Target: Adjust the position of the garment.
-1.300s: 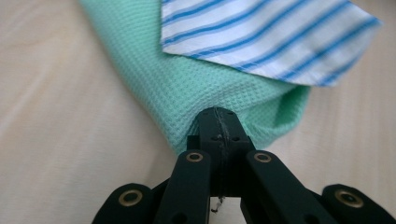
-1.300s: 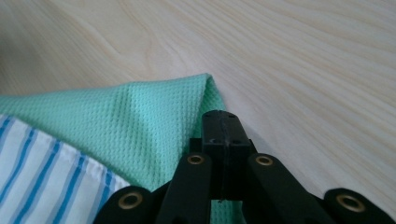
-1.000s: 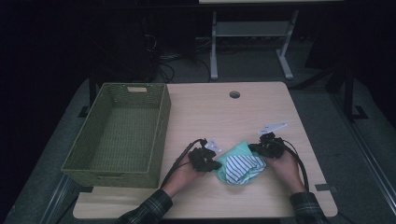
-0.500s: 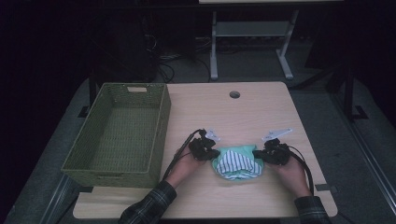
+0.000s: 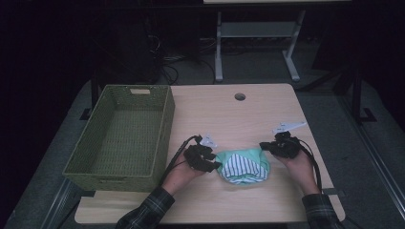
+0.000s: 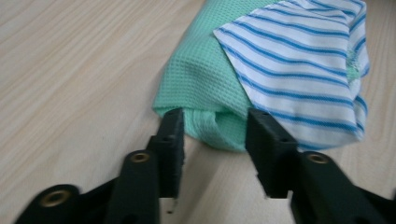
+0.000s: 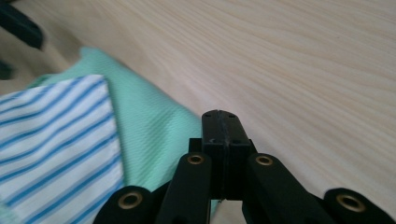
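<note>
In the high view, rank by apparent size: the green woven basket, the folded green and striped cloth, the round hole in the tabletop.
1. Green woven basket, clearly largest.
2. Folded green and blue-striped cloth, far smaller.
3. Round hole in the tabletop, smallest.

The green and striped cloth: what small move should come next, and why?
Probably the left gripper should draw back a little from the cloth. Its jaws have just been opening and now stand apart around the folded green edge without pressing it. The right gripper is shut beside the other end. The cloth lies folded on the table, so the woven basket likely comes after.
</note>
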`<state>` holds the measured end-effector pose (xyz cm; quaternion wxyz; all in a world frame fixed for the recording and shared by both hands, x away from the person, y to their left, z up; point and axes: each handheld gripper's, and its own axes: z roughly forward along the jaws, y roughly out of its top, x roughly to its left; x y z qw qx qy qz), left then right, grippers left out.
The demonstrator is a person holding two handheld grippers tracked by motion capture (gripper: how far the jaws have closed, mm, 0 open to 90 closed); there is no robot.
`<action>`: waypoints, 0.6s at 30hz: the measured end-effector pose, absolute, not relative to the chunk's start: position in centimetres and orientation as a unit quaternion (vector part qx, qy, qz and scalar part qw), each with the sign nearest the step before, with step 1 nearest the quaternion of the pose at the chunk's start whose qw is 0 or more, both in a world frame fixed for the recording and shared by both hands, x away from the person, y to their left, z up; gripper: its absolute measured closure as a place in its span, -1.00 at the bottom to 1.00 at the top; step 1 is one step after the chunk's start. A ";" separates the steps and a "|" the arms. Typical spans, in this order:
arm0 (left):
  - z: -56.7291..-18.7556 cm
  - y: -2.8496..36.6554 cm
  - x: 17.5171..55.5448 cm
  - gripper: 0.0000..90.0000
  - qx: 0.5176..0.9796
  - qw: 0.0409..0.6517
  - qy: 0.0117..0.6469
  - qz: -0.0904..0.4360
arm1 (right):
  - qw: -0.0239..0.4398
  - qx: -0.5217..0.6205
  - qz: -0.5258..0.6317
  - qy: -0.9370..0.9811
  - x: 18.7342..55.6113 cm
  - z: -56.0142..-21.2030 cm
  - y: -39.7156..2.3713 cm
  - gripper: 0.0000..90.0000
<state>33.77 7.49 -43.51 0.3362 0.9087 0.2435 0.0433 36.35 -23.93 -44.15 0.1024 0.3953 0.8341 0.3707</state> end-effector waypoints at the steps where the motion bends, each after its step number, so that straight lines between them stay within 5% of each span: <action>1: -43.5 7.6 33.7 0.15 0.909 0.336 0.243 0.044 | 0.110 0.391 0.370 0.835 36.7 -44.2 -23.9 1.00; 13: -44.3 8.4 32.9 -0.60 0.908 0.329 0.258 0.038 | 0.098 0.383 0.351 0.849 38.8 -45.6 -22.9 1.00; 18: -44.4 8.6 32.7 -0.66 0.909 0.328 0.253 0.036 | 0.095 0.381 0.353 0.849 38.3 -46.0 -23.3 1.00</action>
